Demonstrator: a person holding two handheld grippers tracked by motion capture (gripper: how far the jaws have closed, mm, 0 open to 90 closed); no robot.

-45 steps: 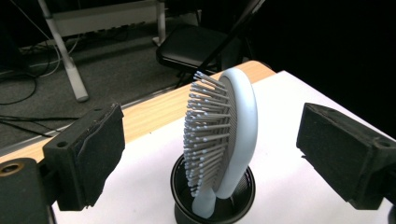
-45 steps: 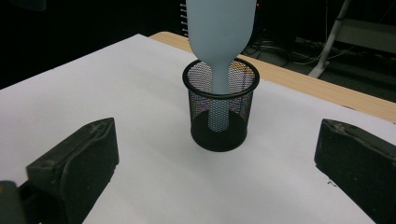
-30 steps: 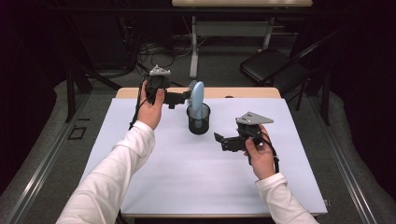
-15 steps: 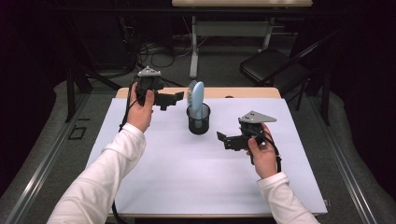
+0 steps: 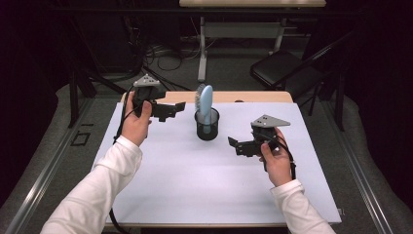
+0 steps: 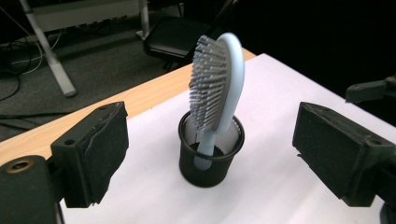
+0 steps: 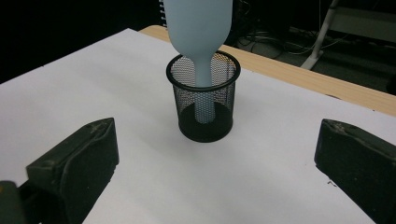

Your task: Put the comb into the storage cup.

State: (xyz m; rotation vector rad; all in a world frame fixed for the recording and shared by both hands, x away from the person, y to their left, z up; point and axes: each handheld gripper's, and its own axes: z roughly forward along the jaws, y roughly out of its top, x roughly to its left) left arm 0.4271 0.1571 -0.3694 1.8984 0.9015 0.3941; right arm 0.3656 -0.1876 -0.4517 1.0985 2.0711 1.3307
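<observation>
A light blue hairbrush (image 5: 206,103) stood handle-down in a black mesh cup (image 5: 207,127) near the far middle of the white-covered tabletop (image 5: 195,185). From the high view, the left gripper (image 5: 179,108) was held above the tabletop's far left corner, pointing toward the brush, apart from it. The right gripper (image 5: 233,145) hovered to the right of the cup, aimed at it without touching.

The left gripper view faced the grey bristles of the hairbrush (image 6: 215,93), with the brush leaning on the rim of the cup (image 6: 210,156); its jaws were spread wide with nothing between them, having just closed slightly. The right gripper view showed the brush's smooth blue back (image 7: 200,28) and its handle reaching the cup (image 7: 204,98) floor; those jaws also stood wide apart, holding nothing.
</observation>
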